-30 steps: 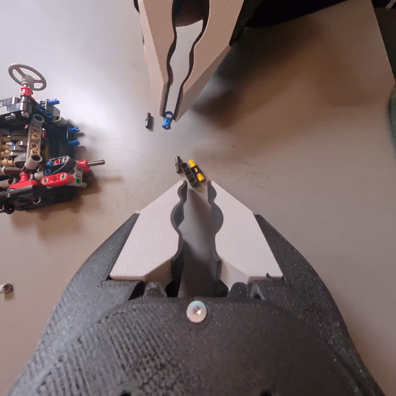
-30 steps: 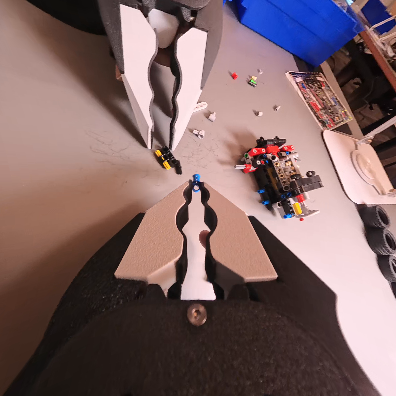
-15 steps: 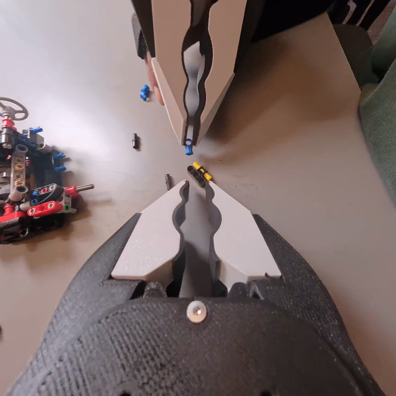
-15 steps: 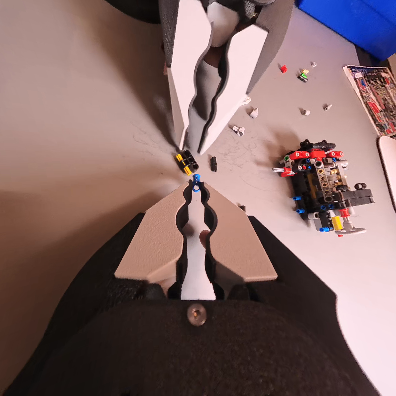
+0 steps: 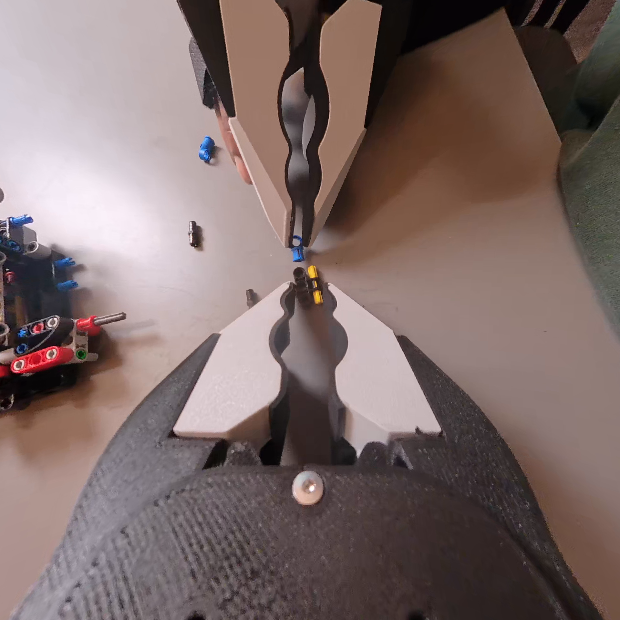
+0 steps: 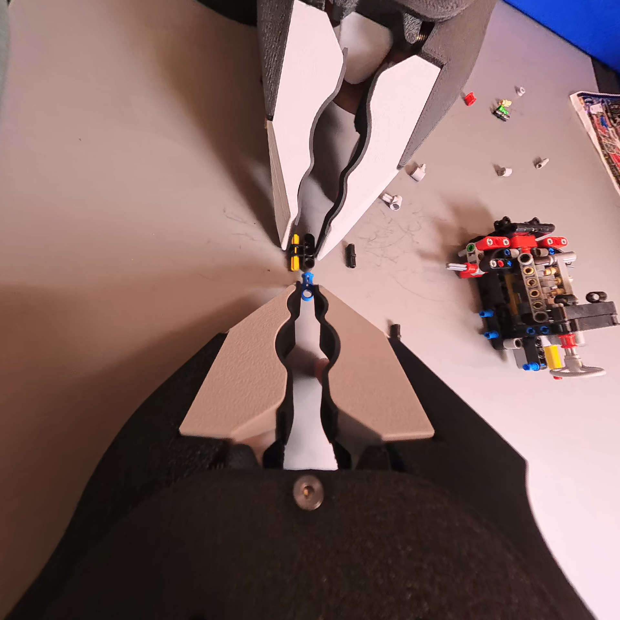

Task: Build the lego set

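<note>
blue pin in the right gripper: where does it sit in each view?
Left wrist view: blue pin just above centre, at the tips of the right gripper coming down from the top edge.
Right wrist view: blue pin just above centre, pinched at that view's own fingertips.
Shared landmark: black-and-yellow piece between the left gripper's tips, just beyond the pin in both views.

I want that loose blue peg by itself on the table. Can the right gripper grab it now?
Probably not yet: the right gripper is already shut on another blue peg. The loose blue peg lies clear on the table.
</note>
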`<state>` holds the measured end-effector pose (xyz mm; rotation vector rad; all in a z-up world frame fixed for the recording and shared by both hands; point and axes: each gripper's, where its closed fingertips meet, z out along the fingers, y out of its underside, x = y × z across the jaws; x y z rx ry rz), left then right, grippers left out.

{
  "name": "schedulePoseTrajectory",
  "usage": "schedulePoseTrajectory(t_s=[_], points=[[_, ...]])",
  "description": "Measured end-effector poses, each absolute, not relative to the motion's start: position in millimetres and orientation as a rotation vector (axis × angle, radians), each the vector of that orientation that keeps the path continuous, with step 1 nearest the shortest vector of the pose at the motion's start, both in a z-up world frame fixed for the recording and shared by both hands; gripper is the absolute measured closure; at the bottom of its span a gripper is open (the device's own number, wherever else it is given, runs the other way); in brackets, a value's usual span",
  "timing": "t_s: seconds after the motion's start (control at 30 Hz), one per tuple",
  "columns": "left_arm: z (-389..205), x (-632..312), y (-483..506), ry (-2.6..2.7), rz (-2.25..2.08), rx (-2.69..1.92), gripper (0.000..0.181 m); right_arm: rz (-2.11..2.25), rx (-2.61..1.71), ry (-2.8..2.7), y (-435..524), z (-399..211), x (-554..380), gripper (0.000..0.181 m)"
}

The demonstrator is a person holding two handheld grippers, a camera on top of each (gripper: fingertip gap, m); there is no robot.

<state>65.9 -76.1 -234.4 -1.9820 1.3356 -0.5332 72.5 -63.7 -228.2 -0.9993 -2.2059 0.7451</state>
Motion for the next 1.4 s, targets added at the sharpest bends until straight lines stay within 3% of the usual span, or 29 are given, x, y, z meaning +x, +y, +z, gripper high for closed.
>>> schedulePoseTrajectory(t_s=[0.77, 0.97, 1.4], points=[[-234, 57, -74, 1.244, -0.484, -2.023, 0.167, 0.758, -1.004, -2.198, -64, -228, 73, 0.176], [-226, 56, -73, 1.177, -0.51, -2.018, 0.159, 0.755, -1.003, -2.179, -62, -227, 71, 0.176], [-171, 55, -53, 0.413, -1.253, -1.962, 0.159, 0.635, -0.735, -1.859, -49, -168, 53, 0.175]])
